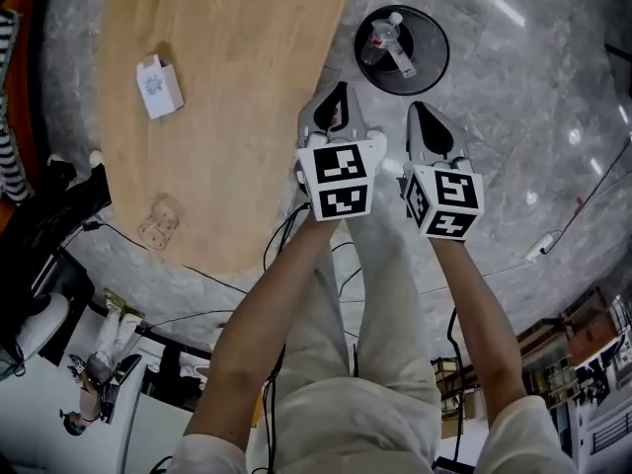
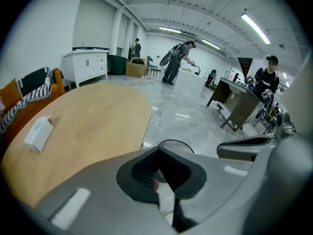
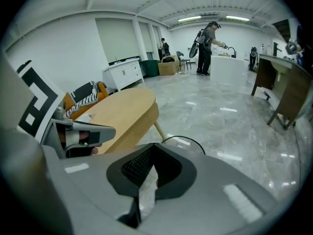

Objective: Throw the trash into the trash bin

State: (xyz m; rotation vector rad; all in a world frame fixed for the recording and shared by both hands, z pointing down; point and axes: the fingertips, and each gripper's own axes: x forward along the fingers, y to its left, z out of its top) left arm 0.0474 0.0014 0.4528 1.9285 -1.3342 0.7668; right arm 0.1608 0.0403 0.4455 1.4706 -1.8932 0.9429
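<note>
- The trash (image 3: 145, 189) is thin white stuff, and it is pinched in both grippers. In the left gripper view a pale strip (image 2: 165, 199) sits the same way. I cannot tell whether it is one piece or two.
- The right gripper (image 1: 423, 115) has its jaws closed flat on the white sheet, with no gap showing.
- The left gripper (image 1: 339, 95) likewise has its jaws together on its strip. The two grippers hang side by side, nearly touching, with a white bit showing between them.
- The bin (image 1: 439, 38) stands on the floor just ahead of the jaw tips, with a bottle (image 1: 390, 39) already inside. The tips look short of its opening, not over it.
- Risk: letting go here would likely drop the trash on the floor in front of the bin.
- Risk: stuff this light may drift sideways as it falls, or cling to a pad after the jaws part.
- Risk: if both grippers hold one piece, opening one first would leave it swinging from the other, away from the opening.
- The table (image 1: 237, 97) is to the left, carrying a white box (image 1: 158, 87) and a clear crumpled thing (image 1: 158, 223). Neither is close enough to be knocked.
- Cables (image 1: 296, 227) run across the floor by the feet, and a step towards the bin could snag them.
</note>
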